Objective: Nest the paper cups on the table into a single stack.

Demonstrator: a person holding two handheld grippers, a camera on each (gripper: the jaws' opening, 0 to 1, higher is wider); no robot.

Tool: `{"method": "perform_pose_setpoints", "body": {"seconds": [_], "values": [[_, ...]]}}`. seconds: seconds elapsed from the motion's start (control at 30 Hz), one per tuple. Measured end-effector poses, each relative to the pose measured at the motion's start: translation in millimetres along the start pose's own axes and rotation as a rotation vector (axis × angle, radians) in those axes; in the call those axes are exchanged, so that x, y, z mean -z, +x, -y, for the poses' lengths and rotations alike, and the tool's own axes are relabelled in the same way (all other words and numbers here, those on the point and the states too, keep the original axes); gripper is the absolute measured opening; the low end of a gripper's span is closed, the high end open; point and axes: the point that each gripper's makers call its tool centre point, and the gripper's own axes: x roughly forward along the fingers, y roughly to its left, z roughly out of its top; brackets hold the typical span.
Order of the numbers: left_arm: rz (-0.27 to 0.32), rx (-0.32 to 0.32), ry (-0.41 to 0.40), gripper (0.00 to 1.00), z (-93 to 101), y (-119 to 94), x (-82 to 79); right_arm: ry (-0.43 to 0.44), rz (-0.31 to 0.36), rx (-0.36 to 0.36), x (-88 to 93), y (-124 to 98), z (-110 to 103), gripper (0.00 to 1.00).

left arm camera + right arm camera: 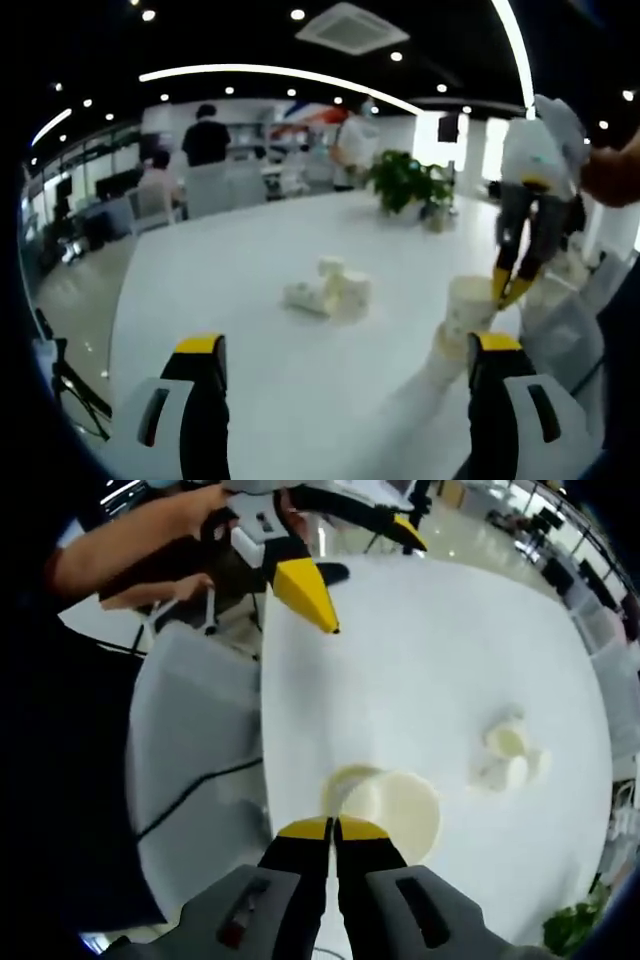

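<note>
Left gripper view: left gripper [345,350] jaws spread wide, nothing between them, above white table [230,300]. Small cluster of paper cups [330,290] mid-table, some lying on their sides. Upright paper cup [466,310] near right, just beyond the right jaw. Right gripper [510,285] reaching down from the right, yellow tips pinched on that cup's rim. Potted plant [405,185] at far table edge; seated and standing people [205,140] beyond.

Right gripper view: right gripper [333,830] jaws narrow, tips clamped on near rim of the paper cup [390,805]. Cup cluster [510,755] well apart, to the right. Left gripper [330,555] at far left, jaws apart, held by a hand [200,505].
</note>
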Motion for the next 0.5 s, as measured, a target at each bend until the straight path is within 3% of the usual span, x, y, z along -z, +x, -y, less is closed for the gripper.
{"method": "perform_pose_setpoints", "body": {"seconds": [0.5], "values": [[-0.003,-0.001,-0.002,0.98,-0.1,-1,2.2,0.023,-0.011,-0.008,4.5,19,0,0.0]]}}
